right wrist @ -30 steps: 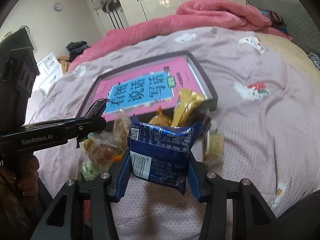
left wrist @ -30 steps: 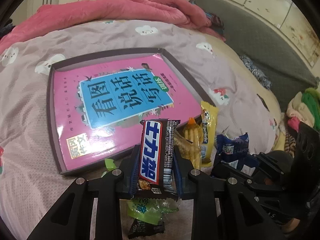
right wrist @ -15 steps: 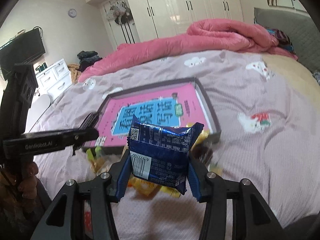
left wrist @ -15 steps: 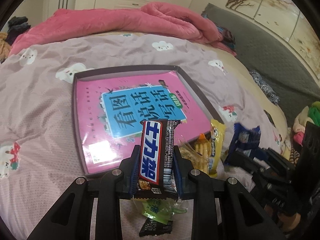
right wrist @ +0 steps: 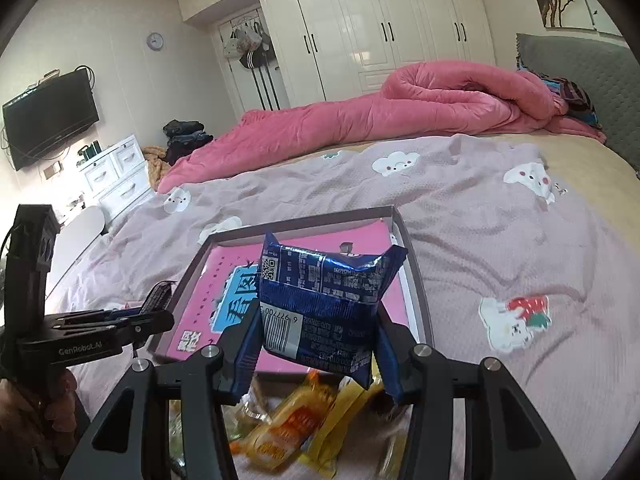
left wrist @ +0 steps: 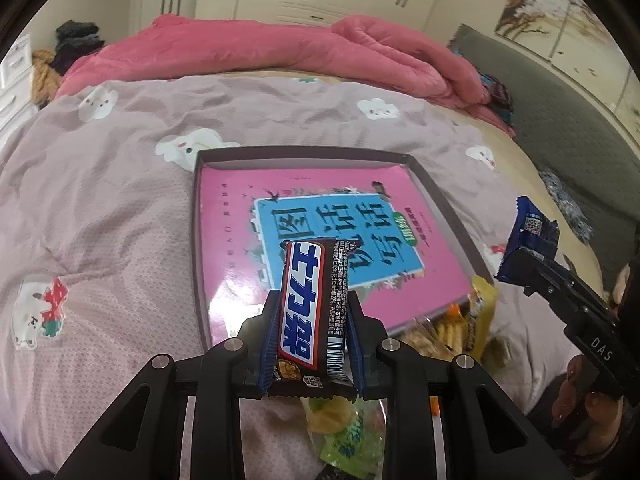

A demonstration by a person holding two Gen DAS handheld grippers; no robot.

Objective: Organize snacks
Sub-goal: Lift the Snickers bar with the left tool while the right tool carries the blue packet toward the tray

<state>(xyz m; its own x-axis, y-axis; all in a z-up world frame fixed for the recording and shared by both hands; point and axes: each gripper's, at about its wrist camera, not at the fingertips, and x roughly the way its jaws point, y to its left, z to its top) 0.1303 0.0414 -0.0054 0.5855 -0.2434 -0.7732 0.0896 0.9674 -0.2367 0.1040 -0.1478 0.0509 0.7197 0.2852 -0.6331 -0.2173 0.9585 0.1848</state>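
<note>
My left gripper (left wrist: 312, 308) is shut on a brown chocolate bar (left wrist: 310, 312) with a blue and white label, held upright above the near edge of a shallow dark tray (left wrist: 438, 196) whose floor is a pink and blue printed sheet. My right gripper (right wrist: 316, 328) is shut on a blue foil snack packet (right wrist: 320, 304), lifted over the same tray (right wrist: 416, 288). Loose snacks lie on the bed in front of the tray: a yellow packet (left wrist: 480, 312) and a green packet (left wrist: 344, 432), and an orange packet (right wrist: 288, 428). Each gripper shows in the other's view, the right (left wrist: 520, 248) and the left (right wrist: 156, 312).
The tray lies on a lilac bedspread (left wrist: 100, 208) printed with cartoon clouds. A rolled pink duvet (right wrist: 420, 100) runs along the far side, with a grey headboard (right wrist: 580, 72) to the right. White wardrobes, a drawer unit and a wall television stand beyond. Hands grip both tools.
Both grippers have risen and moved forward over the tray with their snacks still held. The snack pile has slid toward the bottom of both views, and more of the room is visible.
</note>
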